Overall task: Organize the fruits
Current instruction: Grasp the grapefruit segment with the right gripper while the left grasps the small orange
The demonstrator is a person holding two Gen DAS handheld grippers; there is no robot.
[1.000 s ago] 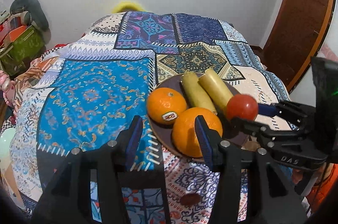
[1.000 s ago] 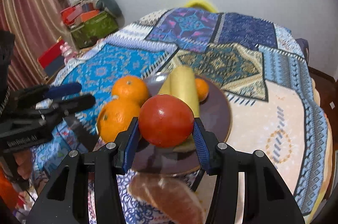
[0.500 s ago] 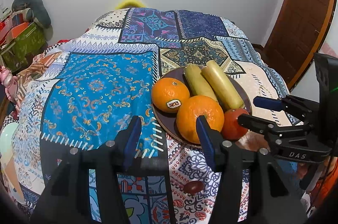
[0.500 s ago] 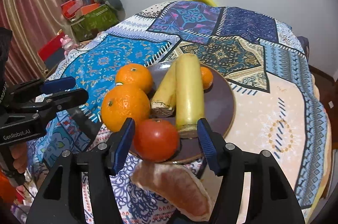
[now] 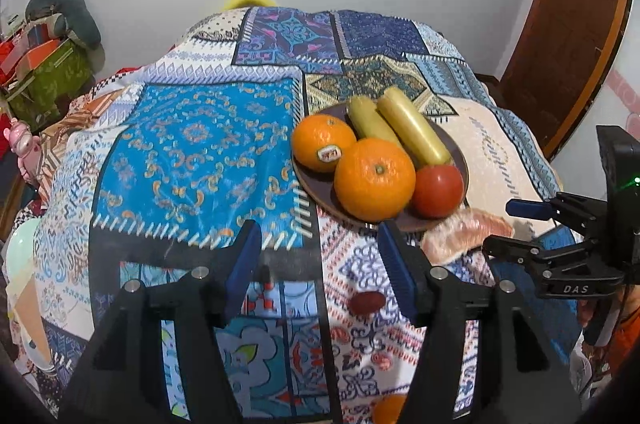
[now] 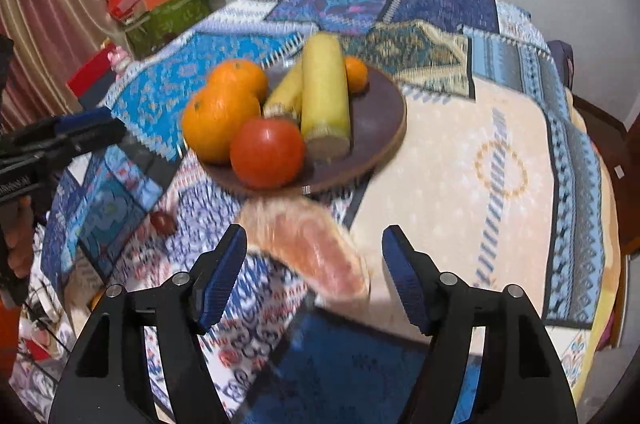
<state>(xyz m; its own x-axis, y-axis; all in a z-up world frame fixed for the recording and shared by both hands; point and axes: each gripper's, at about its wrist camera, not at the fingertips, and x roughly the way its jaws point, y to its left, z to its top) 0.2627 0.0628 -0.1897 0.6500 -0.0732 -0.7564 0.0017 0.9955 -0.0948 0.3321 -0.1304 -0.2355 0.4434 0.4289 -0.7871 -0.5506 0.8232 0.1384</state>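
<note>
A brown plate [image 5: 460, 160] [image 6: 376, 112] holds two oranges [image 5: 374, 178] [image 6: 218, 122], two yellow stalk pieces [image 5: 412, 130] [image 6: 324, 96], a small orange [image 6: 356, 74] and a red tomato [image 5: 438, 190] [image 6: 266, 152] at its near edge. A pink citrus segment [image 5: 464, 230] [image 6: 308, 240] lies on the cloth before the plate. My right gripper [image 6: 315, 246] [image 5: 516, 224] hovers over the segment, jaws opening, pads clear of it. My left gripper [image 5: 320, 256] [image 6: 80, 128] is short of the plate, jaws opening with nothing between them.
A dark red date [image 5: 368, 302] [image 6: 162, 222] lies on the patterned cloth near the left gripper, and another small orange [image 5: 390, 410] sits at the near edge. Boxes [image 5: 44, 72] are stacked at the left and a wooden door [image 5: 572, 24] stands at the right.
The right gripper let the tomato go onto the plate's near edge, drew back over the citrus segment and spread its jaws. The left gripper pulled back from the plate and widened a little.
</note>
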